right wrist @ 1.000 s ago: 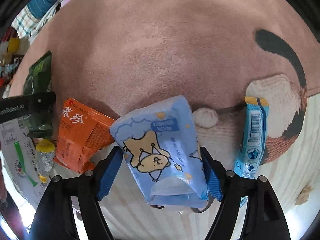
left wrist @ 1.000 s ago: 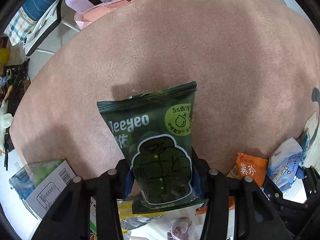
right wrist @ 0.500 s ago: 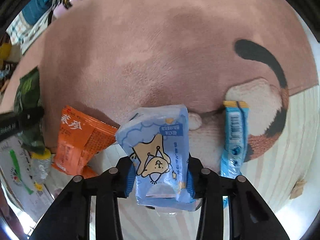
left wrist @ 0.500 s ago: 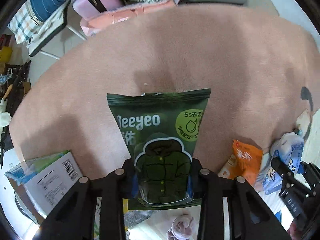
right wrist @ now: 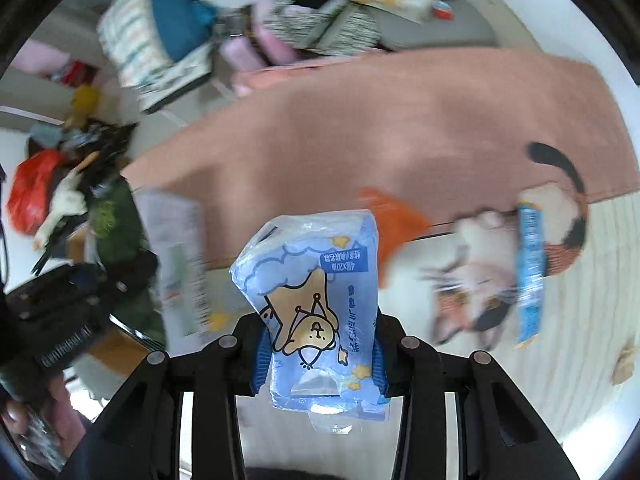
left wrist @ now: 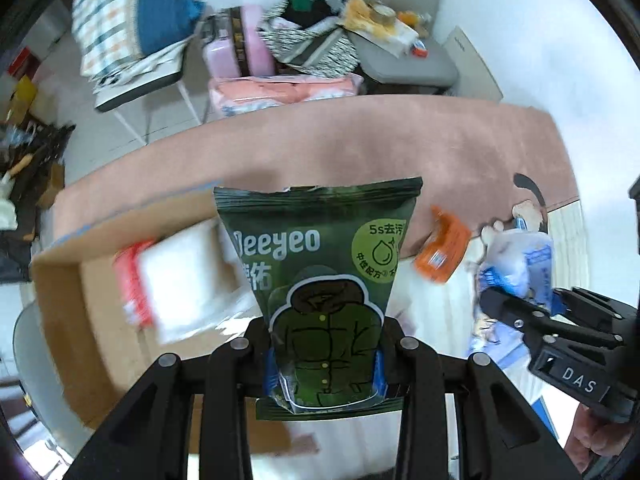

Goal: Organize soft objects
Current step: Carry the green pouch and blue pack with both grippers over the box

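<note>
Change: both packs, down on the pink rug a second ago, now hang lifted above the floor, with a cardboard box [left wrist: 80, 280] newly in sight.
Green pouch [left wrist: 320, 280]: clamped low between the left gripper [left wrist: 322, 364], jaws fully closed on it; box at nine o'clock of it.
Blue tissue pack [right wrist: 320, 300]: pinched by the right gripper [right wrist: 318, 364], squeezed partway.
Orange packet [left wrist: 440, 252]: on the rug edge, at three o'clock of the pouch.
Advice: carry the pouch over the box opening, lower it, then release; keep grips firm, since soft packs sag.
</note>
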The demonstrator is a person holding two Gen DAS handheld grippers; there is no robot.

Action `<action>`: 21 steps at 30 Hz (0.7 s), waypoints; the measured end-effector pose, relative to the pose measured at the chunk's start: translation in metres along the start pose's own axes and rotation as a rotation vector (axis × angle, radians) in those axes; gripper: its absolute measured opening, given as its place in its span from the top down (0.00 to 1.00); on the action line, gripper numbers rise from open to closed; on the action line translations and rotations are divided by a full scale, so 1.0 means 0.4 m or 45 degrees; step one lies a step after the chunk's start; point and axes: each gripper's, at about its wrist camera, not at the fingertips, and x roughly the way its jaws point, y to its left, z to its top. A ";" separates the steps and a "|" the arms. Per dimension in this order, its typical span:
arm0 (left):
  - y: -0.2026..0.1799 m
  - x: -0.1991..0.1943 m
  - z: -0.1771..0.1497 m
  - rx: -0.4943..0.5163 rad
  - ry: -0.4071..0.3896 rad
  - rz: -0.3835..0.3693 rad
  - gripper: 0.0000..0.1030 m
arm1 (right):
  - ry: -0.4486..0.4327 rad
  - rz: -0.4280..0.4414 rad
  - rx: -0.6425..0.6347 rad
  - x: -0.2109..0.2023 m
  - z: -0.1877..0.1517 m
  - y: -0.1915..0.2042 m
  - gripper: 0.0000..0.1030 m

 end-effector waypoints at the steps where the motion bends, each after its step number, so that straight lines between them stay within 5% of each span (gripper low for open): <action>1: 0.041 -0.028 -0.023 -0.015 -0.010 0.008 0.70 | 0.004 0.028 -0.018 -0.004 -0.024 0.062 0.60; 6: 0.289 -0.099 -0.099 -0.108 -0.027 0.090 0.70 | 0.038 0.084 -0.122 0.039 -0.109 0.311 0.60; 11: 0.492 -0.045 -0.101 -0.190 0.041 0.143 0.70 | 0.120 0.024 -0.158 0.171 -0.151 0.495 0.60; 15: 0.599 0.050 -0.060 -0.223 0.109 0.187 0.69 | 0.178 -0.051 -0.159 0.272 -0.174 0.571 0.60; 21: 0.689 0.198 -0.013 -0.277 0.250 0.104 0.69 | 0.256 -0.118 -0.113 0.401 -0.177 0.577 0.60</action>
